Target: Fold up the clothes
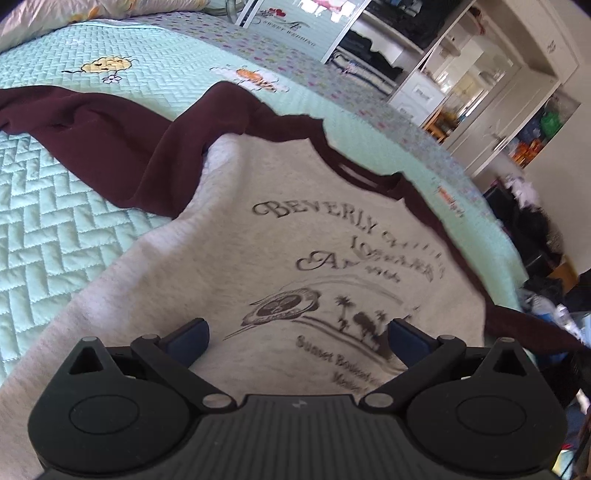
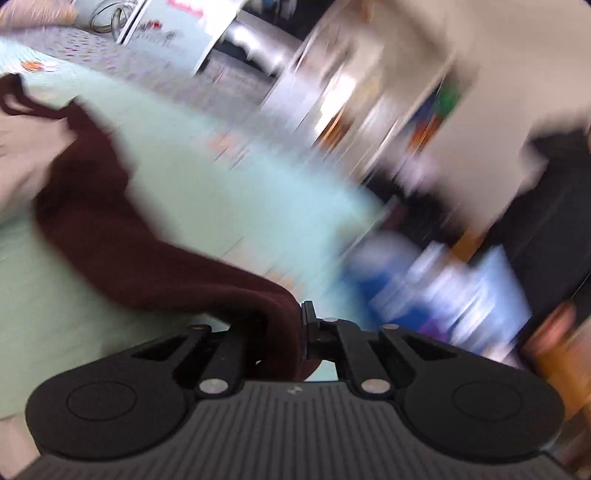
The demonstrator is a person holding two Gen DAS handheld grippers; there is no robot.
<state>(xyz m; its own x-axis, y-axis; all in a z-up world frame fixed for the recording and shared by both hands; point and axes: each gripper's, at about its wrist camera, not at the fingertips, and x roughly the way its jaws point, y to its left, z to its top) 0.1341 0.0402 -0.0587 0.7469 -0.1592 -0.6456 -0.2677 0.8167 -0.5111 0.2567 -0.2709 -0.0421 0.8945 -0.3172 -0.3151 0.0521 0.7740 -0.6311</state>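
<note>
Plainly, the grey marl sweatshirt with maroon raglan sleeves [image 1: 229, 236] lay face up on the mint-green quilted bedspread [image 1: 55, 229], one dark sleeve [image 1: 110, 136] flung out across the quilt and the other [image 2: 122, 236] running to the right gripper [image 2: 291, 328], whose jaws were clamped on the cuff end with the cloth bunched between them. The left gripper [image 1: 297, 334] hung over the printed chest with its blue-padded jaws spread wide and nothing in them. The likeliest trouble lay in that right-hand grip — it seemed to have only a bunched edge of cuff, and the right wrist view was heavily smeared, so a fast pull might have dragged the whole body across the slippery quilt or let the cuff slide out. With nothing pinning the body, a sleeve fold could also have landed crooked or left creases at the shoulder. The chest print read "BEVERLY" in an arc, with what looked like "ANGELES" beneath and "Sunset Boulevard" under the palm-tree drawing — the rest was too blurred to read. A white-framed board [image 1: 295, 26] beyond the bed carried "SWEET WEDDING".
</note>
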